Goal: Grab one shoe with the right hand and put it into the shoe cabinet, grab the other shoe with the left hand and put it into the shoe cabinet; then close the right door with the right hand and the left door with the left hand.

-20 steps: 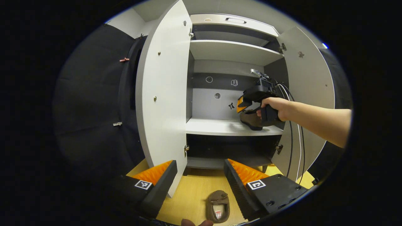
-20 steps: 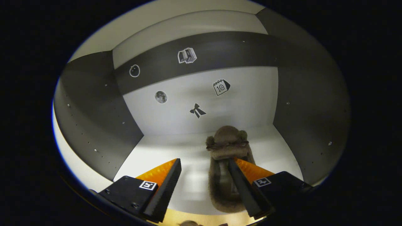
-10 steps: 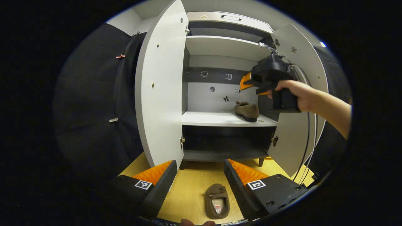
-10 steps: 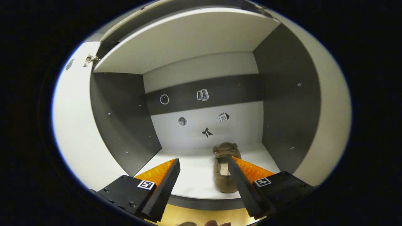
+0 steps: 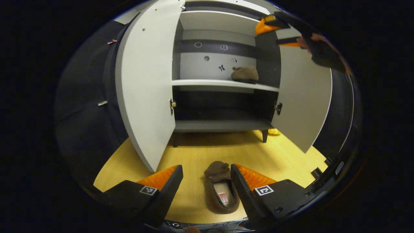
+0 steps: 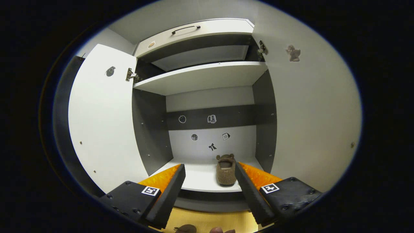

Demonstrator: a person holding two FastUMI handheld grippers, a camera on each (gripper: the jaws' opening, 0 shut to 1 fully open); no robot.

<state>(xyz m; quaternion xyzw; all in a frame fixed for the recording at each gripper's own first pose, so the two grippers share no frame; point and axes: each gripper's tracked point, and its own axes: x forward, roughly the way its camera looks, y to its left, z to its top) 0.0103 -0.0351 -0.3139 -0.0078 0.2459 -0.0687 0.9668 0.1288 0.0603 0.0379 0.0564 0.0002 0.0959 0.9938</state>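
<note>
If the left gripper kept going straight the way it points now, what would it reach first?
Most likely the brown shoe on the floor, lying between the open fingers of the left gripper, toe toward the shoe cabinet. Nothing visible stands in between, though depth is hard to judge.

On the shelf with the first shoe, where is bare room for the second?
The shelf is bare from the placed shoe across to the cabinet's left wall. It is tight between that shoe and the right wall.

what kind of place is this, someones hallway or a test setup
Most likely a staged recording booth, not a real hallway: black cloth hangs behind a lone white shoe cabinet on a wooden floor. One brown slipper sits on its shelf, another slipper on the floor.
</note>
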